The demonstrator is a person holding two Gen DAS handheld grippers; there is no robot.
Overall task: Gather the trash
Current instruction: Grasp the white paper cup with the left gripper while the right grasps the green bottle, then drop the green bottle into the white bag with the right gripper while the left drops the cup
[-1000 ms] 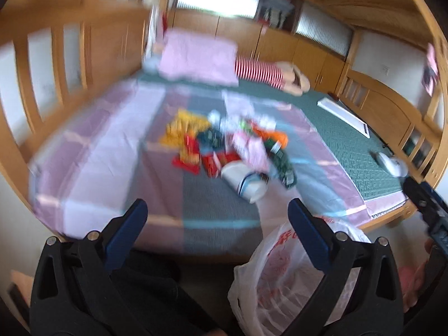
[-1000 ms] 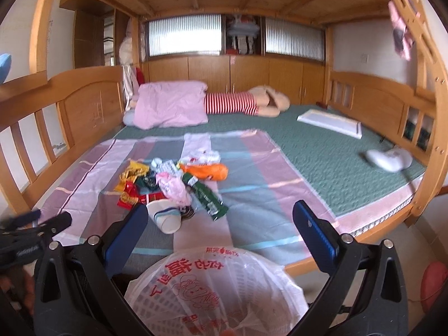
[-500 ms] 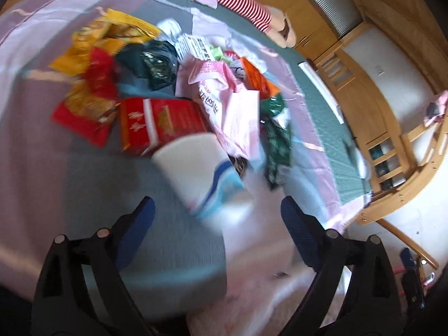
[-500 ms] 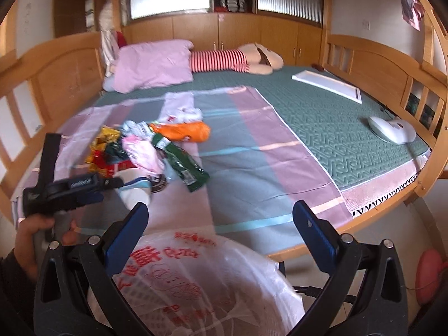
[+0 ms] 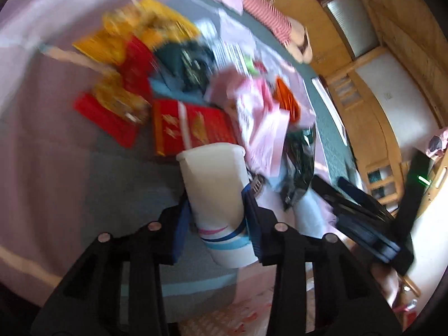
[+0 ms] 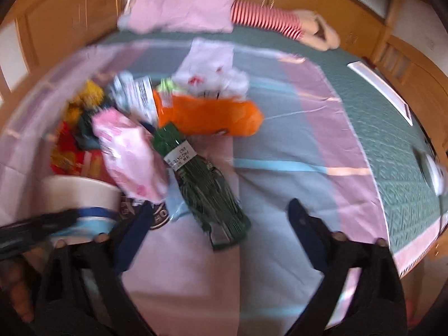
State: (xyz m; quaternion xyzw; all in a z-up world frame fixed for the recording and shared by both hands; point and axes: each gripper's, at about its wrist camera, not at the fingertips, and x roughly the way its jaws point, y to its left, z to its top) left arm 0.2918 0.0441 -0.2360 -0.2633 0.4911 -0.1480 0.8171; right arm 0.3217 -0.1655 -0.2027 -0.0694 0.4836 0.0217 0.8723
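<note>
On the bed [image 6: 364,128], left gripper [image 5: 217,218] closing, pads against the white cup [image 5: 212,184]; right gripper [image 6: 218,240] apart, closing, over the green wrapper [image 6: 207,179].

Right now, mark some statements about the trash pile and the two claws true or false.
1. The white paper cup sits between the left claw's fingers. True; they are closing on it.
2. The right claw grips the orange wrapper. False; nothing is gripped, and its closing fingers flank the dark green wrapper.
3. The cup lies beside a red packet. True.
4. The trash lies on bare floor. False; it lies on a striped bedsheet.
</note>
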